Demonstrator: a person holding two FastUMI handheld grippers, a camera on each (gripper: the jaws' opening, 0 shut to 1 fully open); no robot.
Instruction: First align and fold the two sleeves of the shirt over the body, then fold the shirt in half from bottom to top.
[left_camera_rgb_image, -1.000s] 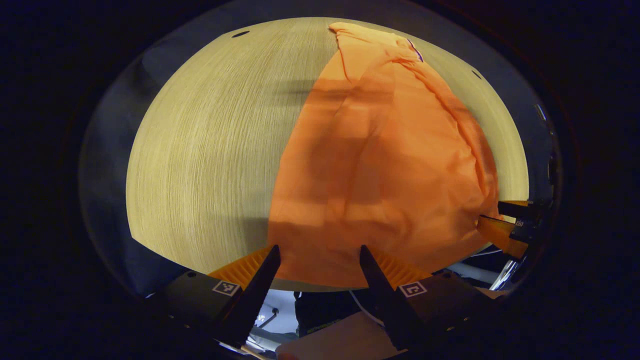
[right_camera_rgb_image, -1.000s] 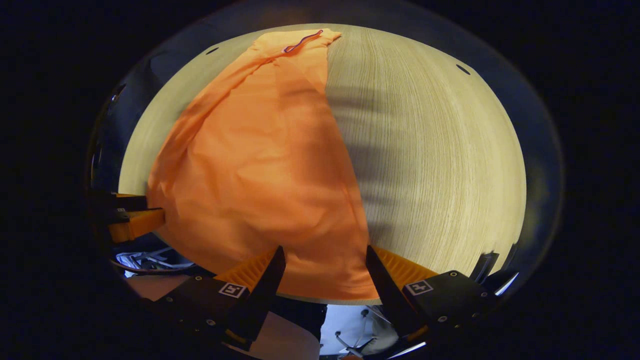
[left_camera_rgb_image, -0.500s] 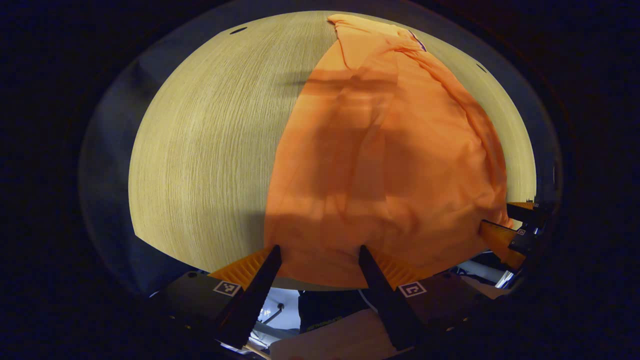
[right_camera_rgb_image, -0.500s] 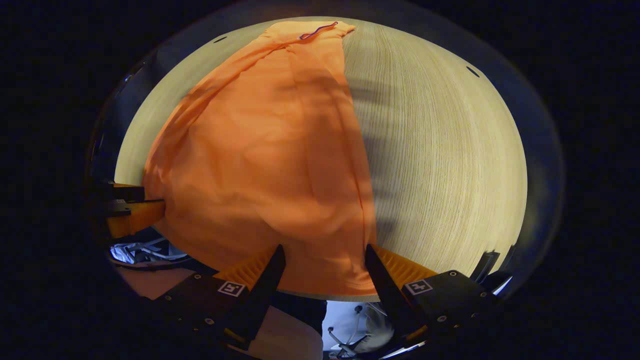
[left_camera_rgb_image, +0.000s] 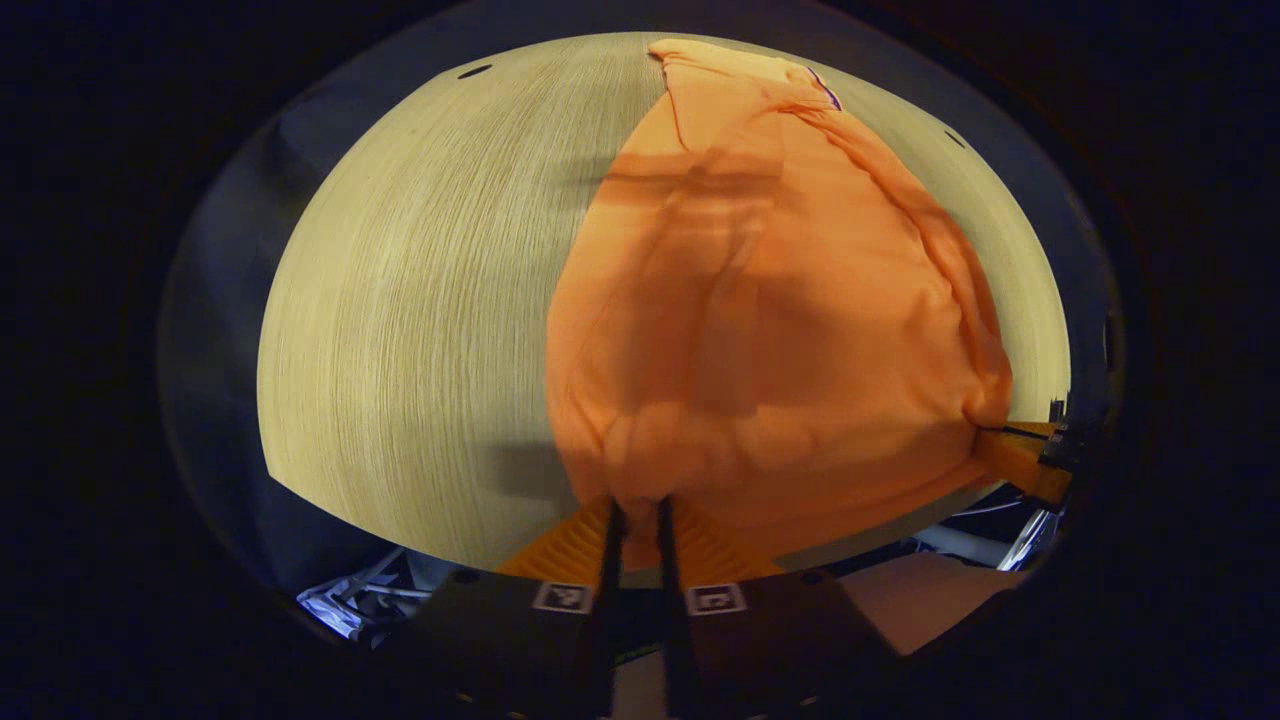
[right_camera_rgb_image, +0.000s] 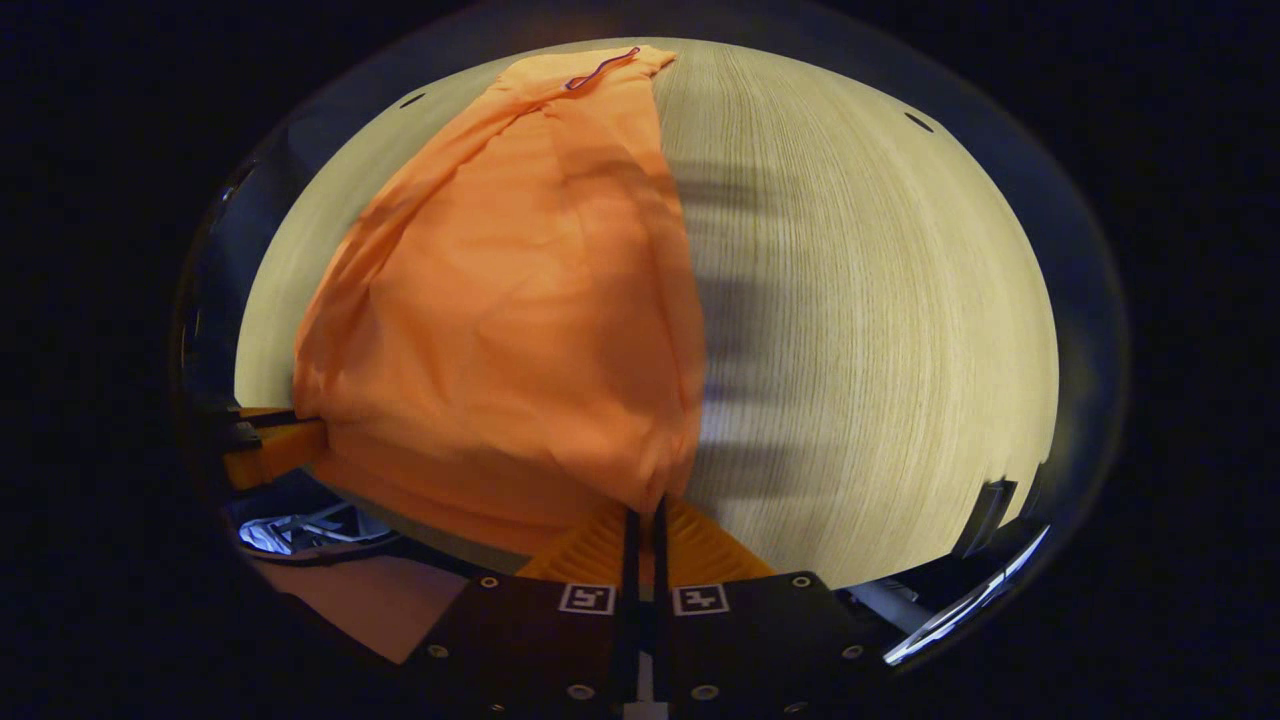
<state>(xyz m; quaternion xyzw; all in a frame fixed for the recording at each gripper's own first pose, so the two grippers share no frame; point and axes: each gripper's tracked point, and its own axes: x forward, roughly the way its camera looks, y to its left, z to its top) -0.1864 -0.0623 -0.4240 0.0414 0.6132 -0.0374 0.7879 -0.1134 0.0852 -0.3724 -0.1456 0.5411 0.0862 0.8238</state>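
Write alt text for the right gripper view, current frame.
The right gripper is shut on the near hem corner of an orange shirt lying lengthwise on a pale wood-grain table, collar at the far end. At the left edge, the left gripper pinches the other hem corner.
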